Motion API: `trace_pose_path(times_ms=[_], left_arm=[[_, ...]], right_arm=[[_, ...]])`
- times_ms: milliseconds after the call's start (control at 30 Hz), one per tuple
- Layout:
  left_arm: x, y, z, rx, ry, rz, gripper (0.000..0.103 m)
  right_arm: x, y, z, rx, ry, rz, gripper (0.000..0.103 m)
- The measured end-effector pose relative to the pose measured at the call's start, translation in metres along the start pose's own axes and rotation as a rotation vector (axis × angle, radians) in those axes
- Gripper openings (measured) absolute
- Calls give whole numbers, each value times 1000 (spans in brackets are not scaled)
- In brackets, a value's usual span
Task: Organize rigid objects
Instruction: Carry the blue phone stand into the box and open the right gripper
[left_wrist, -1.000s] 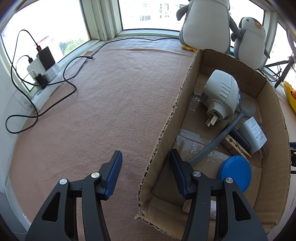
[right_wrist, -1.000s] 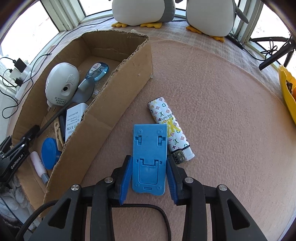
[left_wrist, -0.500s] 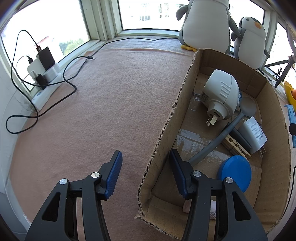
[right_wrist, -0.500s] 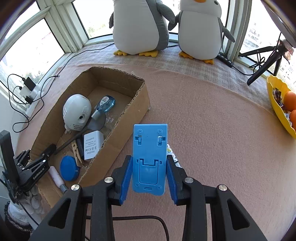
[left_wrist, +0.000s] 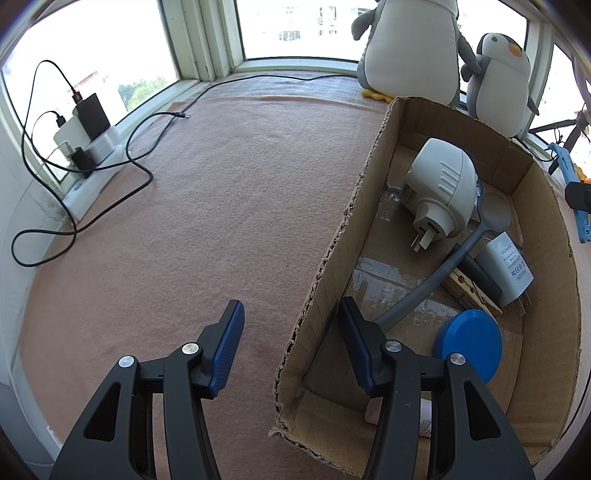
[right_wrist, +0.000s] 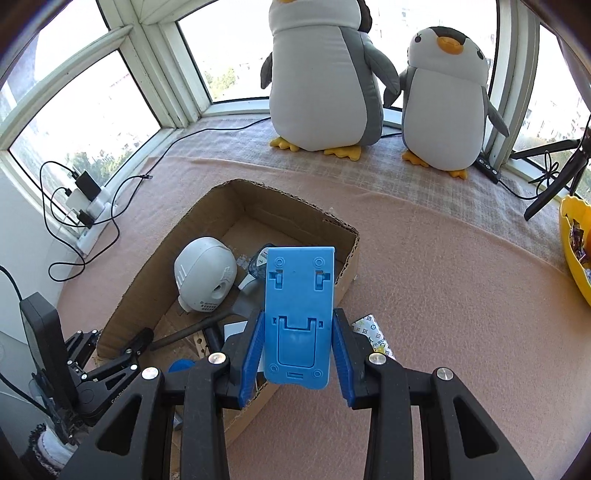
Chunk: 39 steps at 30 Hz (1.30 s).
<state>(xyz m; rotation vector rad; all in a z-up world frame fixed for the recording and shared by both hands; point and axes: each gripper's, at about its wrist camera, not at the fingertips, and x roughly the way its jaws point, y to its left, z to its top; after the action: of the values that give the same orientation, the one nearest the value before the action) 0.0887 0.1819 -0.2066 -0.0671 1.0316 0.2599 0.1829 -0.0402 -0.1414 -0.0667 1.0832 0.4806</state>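
My right gripper (right_wrist: 297, 356) is shut on a blue plastic phone stand (right_wrist: 298, 314) and holds it in the air over the right wall of the cardboard box (right_wrist: 288, 208). The stand also shows at the right edge of the left wrist view (left_wrist: 570, 184). The box (left_wrist: 332, 254) holds a white plug-in device (left_wrist: 439, 192), a grey spoon (left_wrist: 465, 251), a white adapter (left_wrist: 508, 269), a clothespin (left_wrist: 472, 291) and a blue disc (left_wrist: 469, 343). My left gripper (left_wrist: 291, 332) is open, straddling the box's left wall. A patterned lighter (right_wrist: 373, 332) lies on the mat, mostly hidden.
Two plush penguins (right_wrist: 325, 74) stand at the back by the window. A power strip with chargers and cables (left_wrist: 85, 147) lies at the left. A yellow bowl (right_wrist: 576, 240) sits at the right, with a tripod (right_wrist: 554, 173) behind it. Pink mat (left_wrist: 184, 221) covers the surface.
My right gripper has lifted the blue stand off the mat, away from the lighter, and carried it up and left over the box. My left gripper has not moved.
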Motion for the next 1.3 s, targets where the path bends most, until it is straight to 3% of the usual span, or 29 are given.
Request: trace_pose_path(times_ms=[300, 667, 767, 900, 1300], left_arm=[[0, 0, 0, -1, 0, -1, 53], [0, 0, 0, 0, 0, 0, 53], [0, 0, 0, 0, 0, 0, 53], [0, 0, 0, -1, 0, -1, 53], [0, 0, 0, 0, 0, -1, 53]], right_arm=[[16, 23, 10, -59, 0, 2, 32], [27, 25, 12, -67, 11, 2, 33], [25, 28, 13, -81, 0, 1, 42], [20, 32, 14, -92, -35, 1, 73], [27, 27, 14, -62, 3, 11, 75]])
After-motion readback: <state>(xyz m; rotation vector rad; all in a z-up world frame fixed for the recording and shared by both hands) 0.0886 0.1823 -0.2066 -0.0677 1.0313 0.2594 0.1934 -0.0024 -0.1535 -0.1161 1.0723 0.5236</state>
